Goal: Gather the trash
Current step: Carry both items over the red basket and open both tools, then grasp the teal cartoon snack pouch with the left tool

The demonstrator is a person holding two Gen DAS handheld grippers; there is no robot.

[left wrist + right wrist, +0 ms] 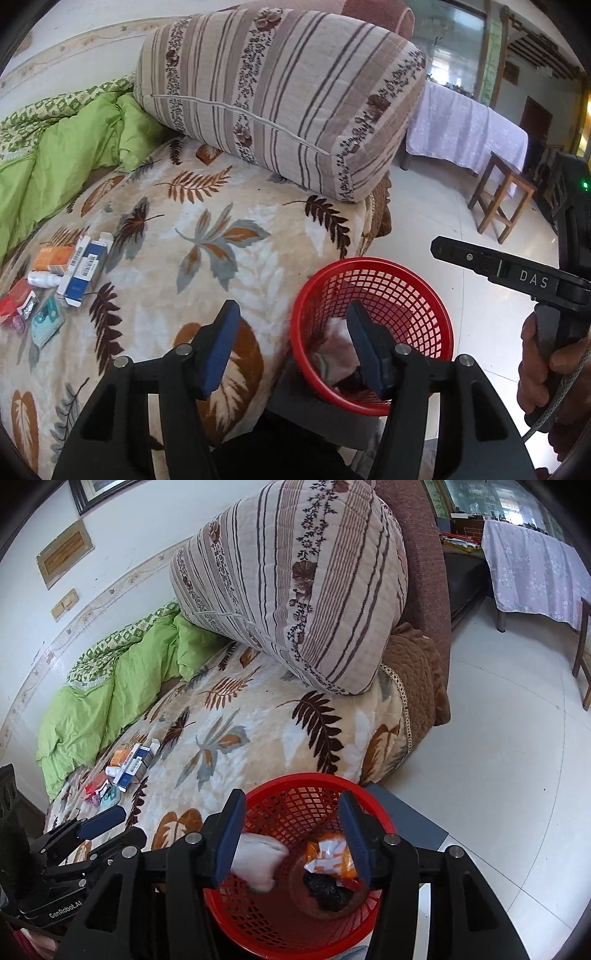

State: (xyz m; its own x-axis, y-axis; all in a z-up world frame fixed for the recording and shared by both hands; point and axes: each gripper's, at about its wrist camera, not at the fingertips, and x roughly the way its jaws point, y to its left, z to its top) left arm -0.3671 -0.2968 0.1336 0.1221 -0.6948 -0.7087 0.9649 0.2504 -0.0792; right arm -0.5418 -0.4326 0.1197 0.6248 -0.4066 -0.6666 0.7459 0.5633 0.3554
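Observation:
A red mesh basket (417,295) (295,923) stands beside the bed's edge. It holds a white wrapper (260,860), an orange-and-white packet (328,860) and a black lump (327,890). My right gripper (291,836) is open and empty right above the basket. My left gripper (291,347) is open and empty, straddling the bed's edge and the basket's rim. A heap of trash lies on the leaf-patterned blanket to the far left: a blue-and-white box (86,271) (133,766), an orange box (51,258), a white bottle (42,278), a red packet (14,301) and a teal packet (46,319).
A big striped cushion (280,96) (295,587) lies at the back of the bed. A green quilt (62,155) is bunched at the left by the wall. Tiled floor (498,757) lies to the right, with a wooden stool (502,195) and a cloth-covered table (465,129).

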